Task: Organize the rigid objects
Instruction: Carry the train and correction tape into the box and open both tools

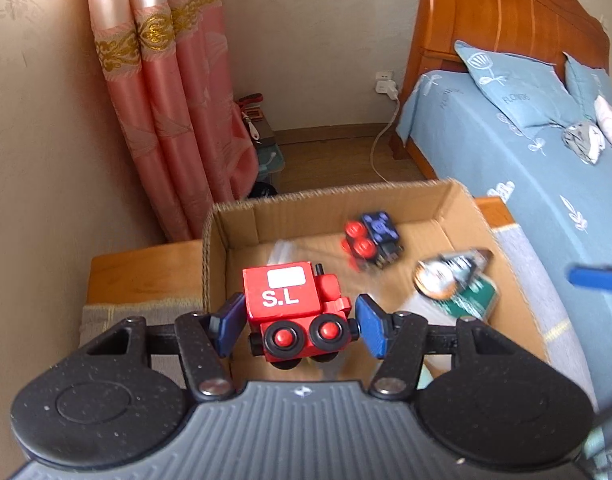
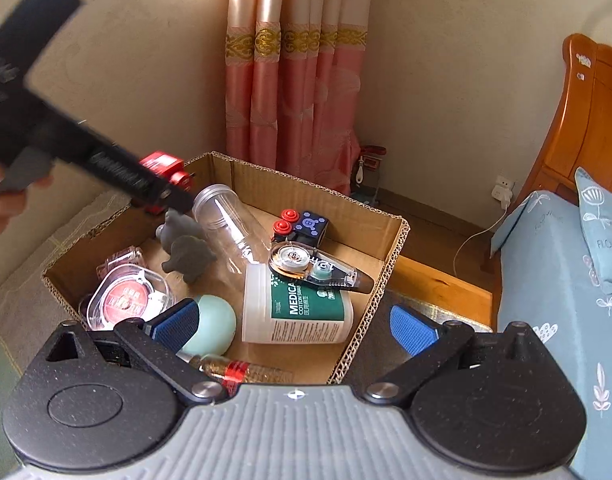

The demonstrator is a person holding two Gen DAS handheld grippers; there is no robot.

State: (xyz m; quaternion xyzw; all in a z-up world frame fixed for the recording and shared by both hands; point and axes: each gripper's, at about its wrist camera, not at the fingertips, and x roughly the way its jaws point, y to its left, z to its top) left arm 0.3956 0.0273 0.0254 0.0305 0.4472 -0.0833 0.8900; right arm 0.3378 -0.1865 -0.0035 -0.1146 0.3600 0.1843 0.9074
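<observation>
1. Pads on your left tool (image 1: 299,322) stand either side of the red toy train (image 1: 295,314); the left pad seems to touch the cab, while a thin gap shows at the right pad, so you cannot tell whether the grip is firm or slackening.
2. Your right tool (image 2: 293,326) is wide open and holds nothing. It hangs over the near edge of the cardboard box (image 2: 390,276).
3. The train sits above the near left part of the box, wheels towards the camera, with the letters S.L on its upper face. In the right wrist view it shows only partly, behind the black body of the left tool.
4. Judged by looks, the train is hard, light and blocky, probably wood or plastic. Its flat cab sides suit the pads best; the wheels and the small chimney are poor places to pinch, since they could roll or twist out.
5. Inside the box lie a second toy wagon (image 2: 303,226), a clear jar (image 2: 229,232) on its side, a tub of cotton swabs (image 2: 297,308) with a correction tape (image 2: 318,270) resting on it, a grey animal figure (image 2: 189,258), a pale green ball (image 2: 213,324) and a round clear case (image 2: 127,300).
6. The box stands on a low desk beside the bed (image 1: 526,160).
7. A drop from this height may knock the jar, so lower first.
</observation>
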